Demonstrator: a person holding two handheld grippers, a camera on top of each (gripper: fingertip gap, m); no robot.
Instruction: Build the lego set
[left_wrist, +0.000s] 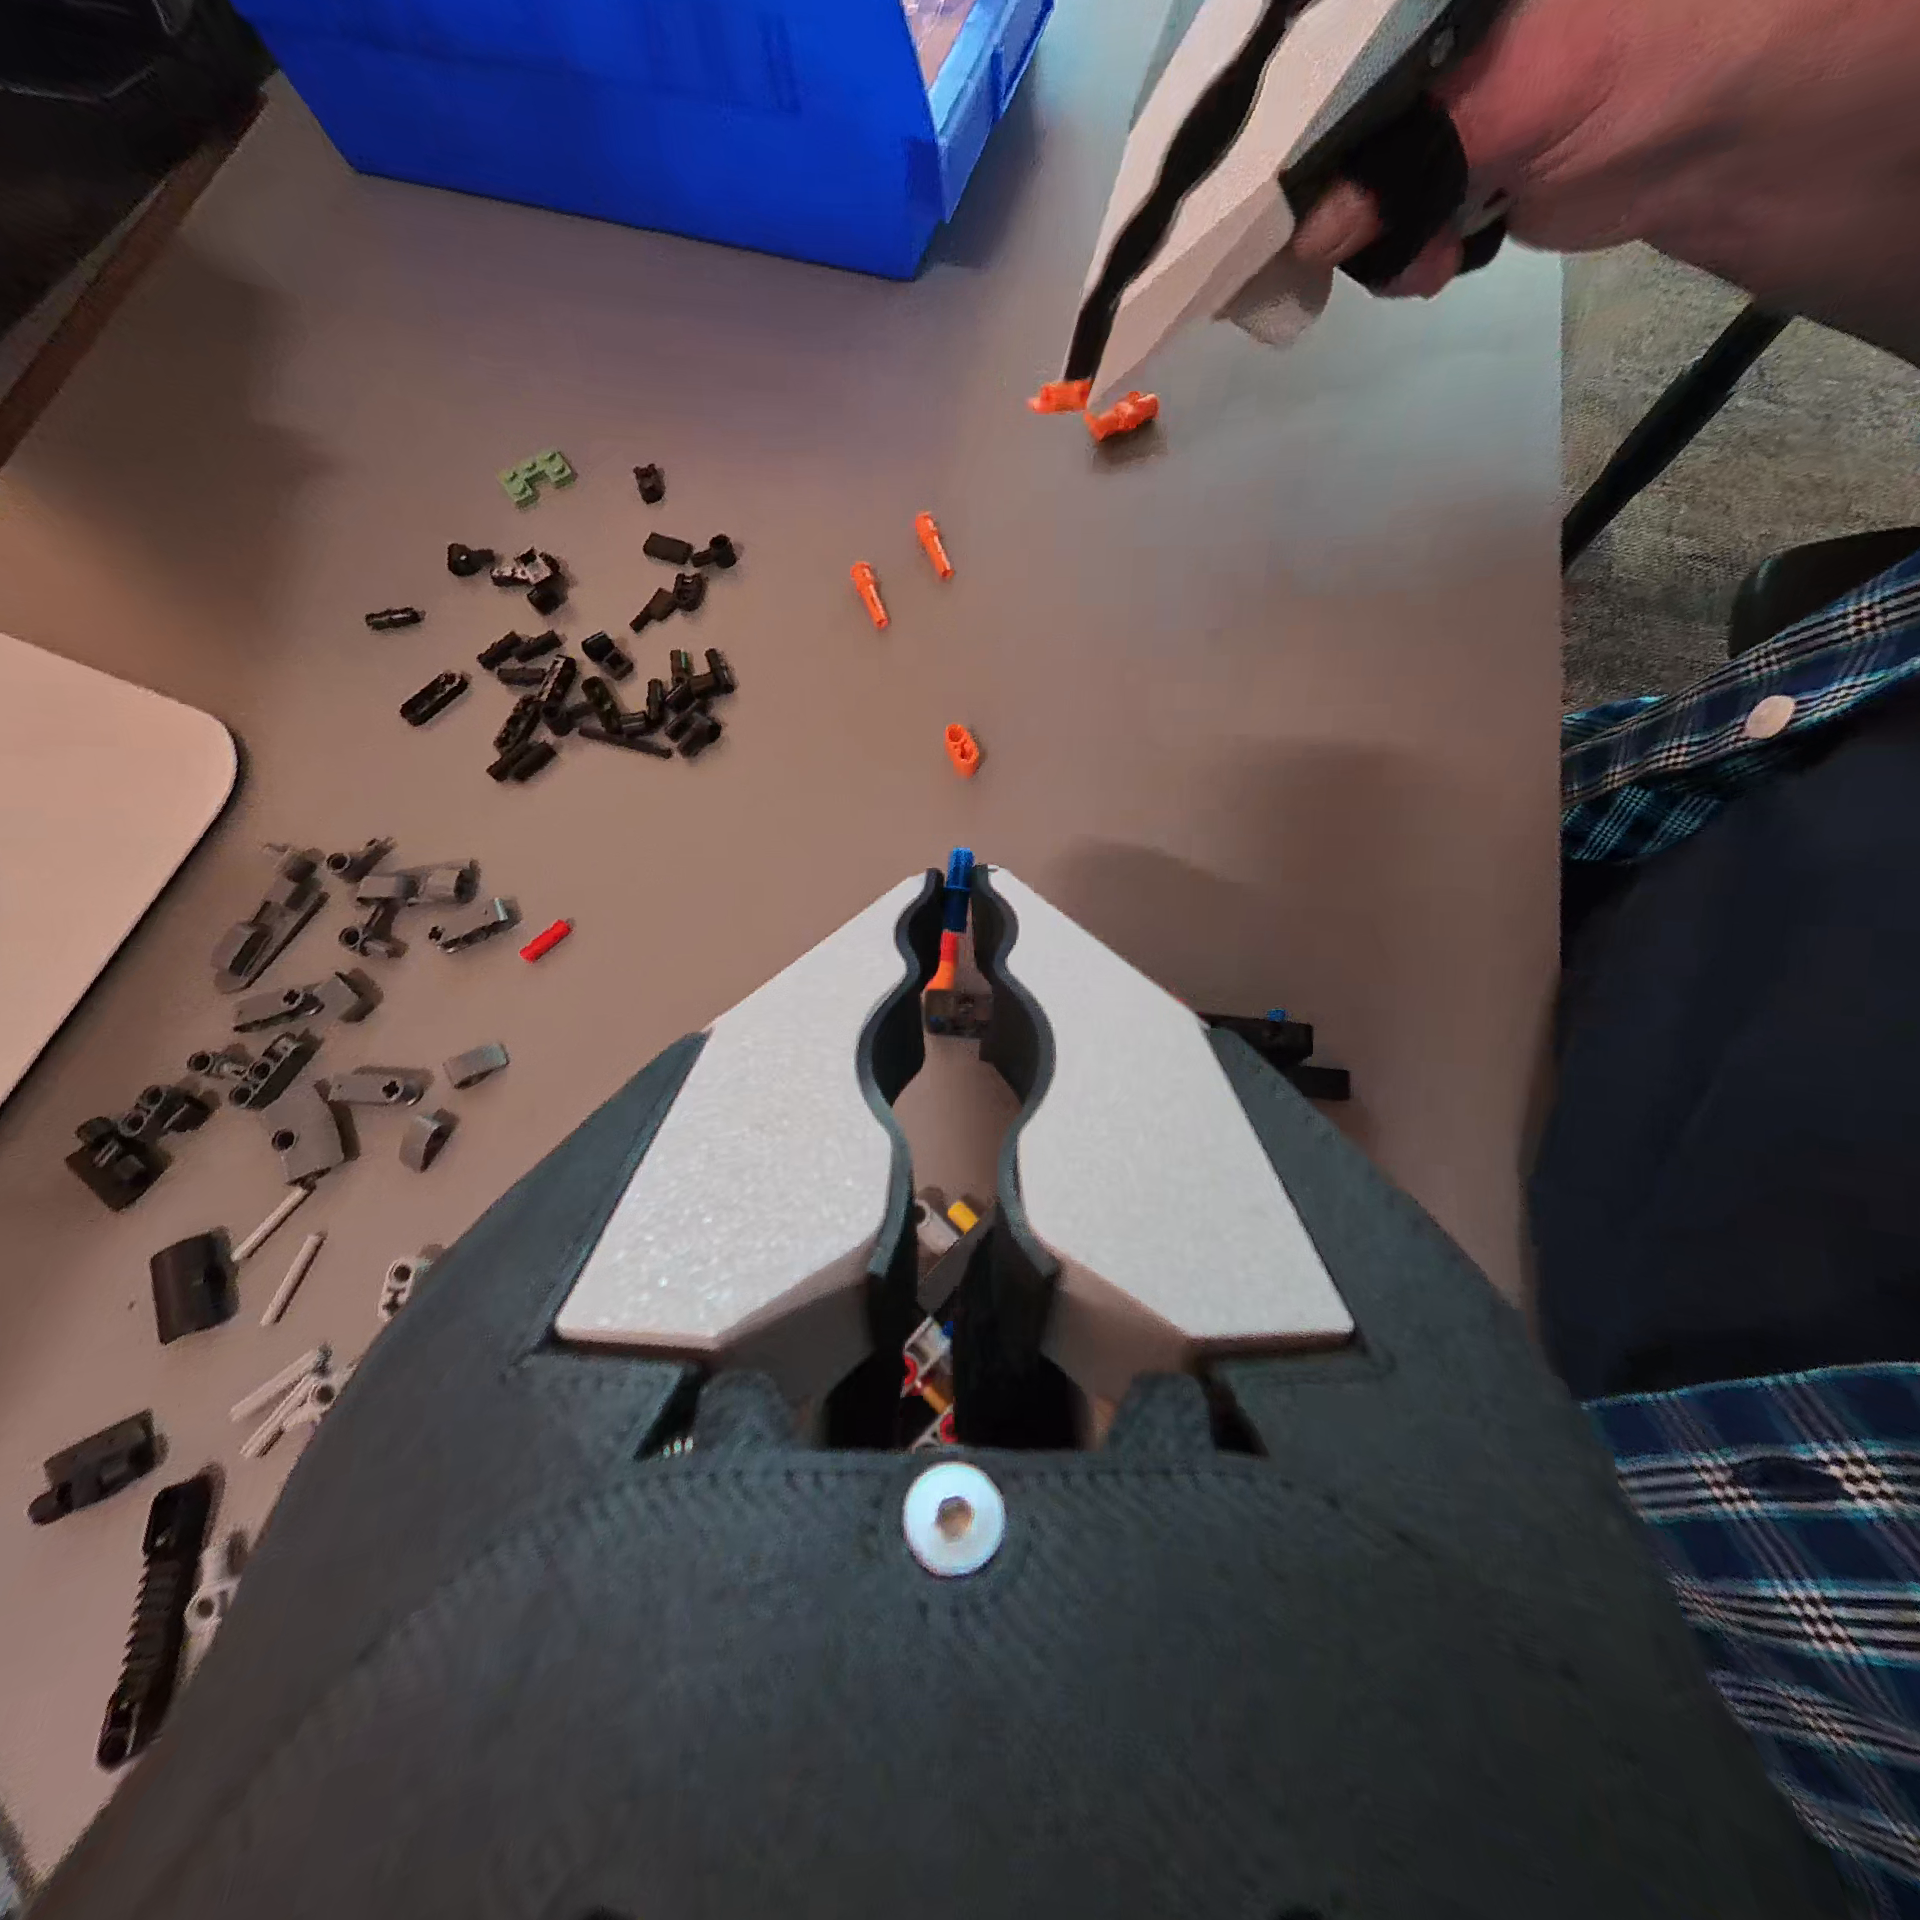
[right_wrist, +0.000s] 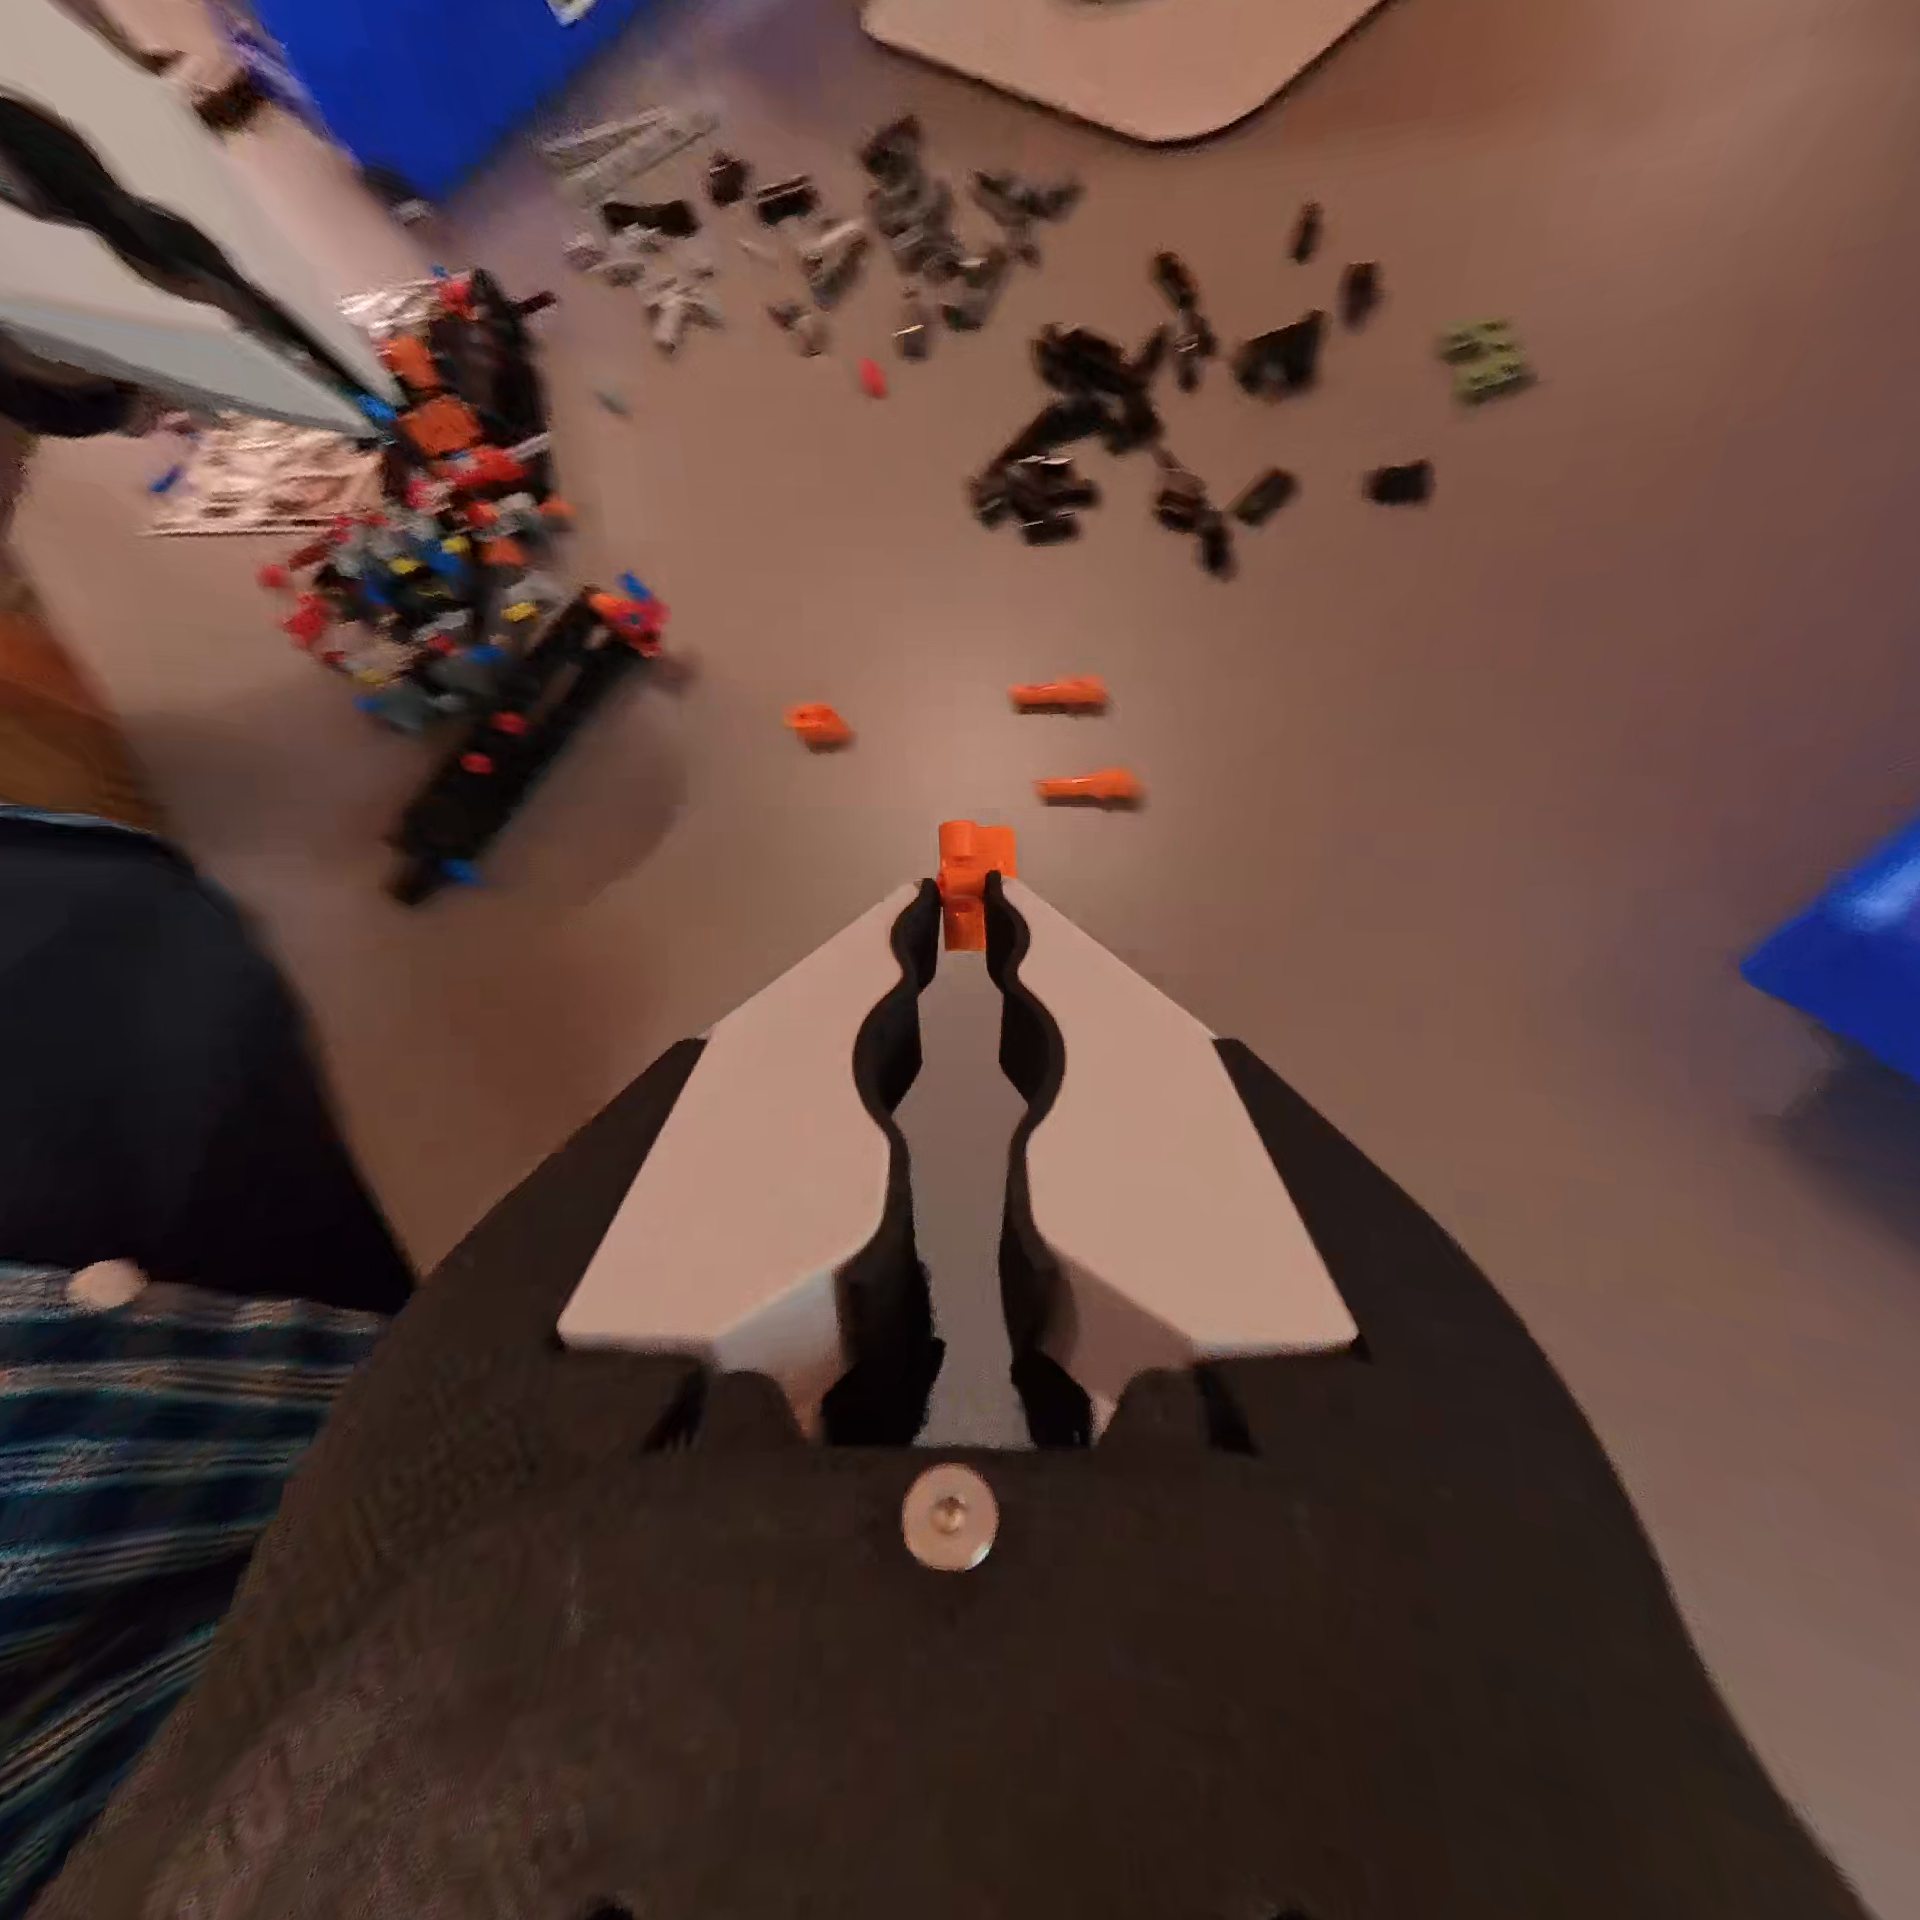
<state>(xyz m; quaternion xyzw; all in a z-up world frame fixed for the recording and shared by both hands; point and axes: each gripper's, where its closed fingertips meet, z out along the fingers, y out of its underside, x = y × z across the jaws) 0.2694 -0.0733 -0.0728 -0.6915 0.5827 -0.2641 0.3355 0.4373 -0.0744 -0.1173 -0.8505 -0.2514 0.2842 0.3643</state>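
Observation:
My left gripper (left_wrist: 958, 883) is shut on a blue pin (left_wrist: 958, 868) at the top of a small blue, orange and black sub-assembly (left_wrist: 951, 997) that shows between its fingers. In the right wrist view this gripper (right_wrist: 376, 414) sits over the partly built black and orange model (right_wrist: 468, 436). My right gripper (right_wrist: 964, 881) is shut on an orange connector (right_wrist: 971, 862), held above the table. In the left wrist view the right gripper (left_wrist: 1086, 376) is at the far right with the orange connector (left_wrist: 1060, 397) at its tips. A second orange bit (left_wrist: 1122, 416) is beside it.
Loose orange pins (left_wrist: 869, 594) (left_wrist: 934, 544) and a small orange piece (left_wrist: 962, 749) lie mid-table. A black parts pile (left_wrist: 603, 675), grey parts (left_wrist: 312, 997), a green plate (left_wrist: 537, 478) and a red pin (left_wrist: 545, 939) lie left. A blue bin (left_wrist: 665, 114) stands behind, a pale mat (left_wrist: 94, 810) at the left. A person's plaid shirt is at the right. My hands' fingertips stand some 20 centimetres from each other.

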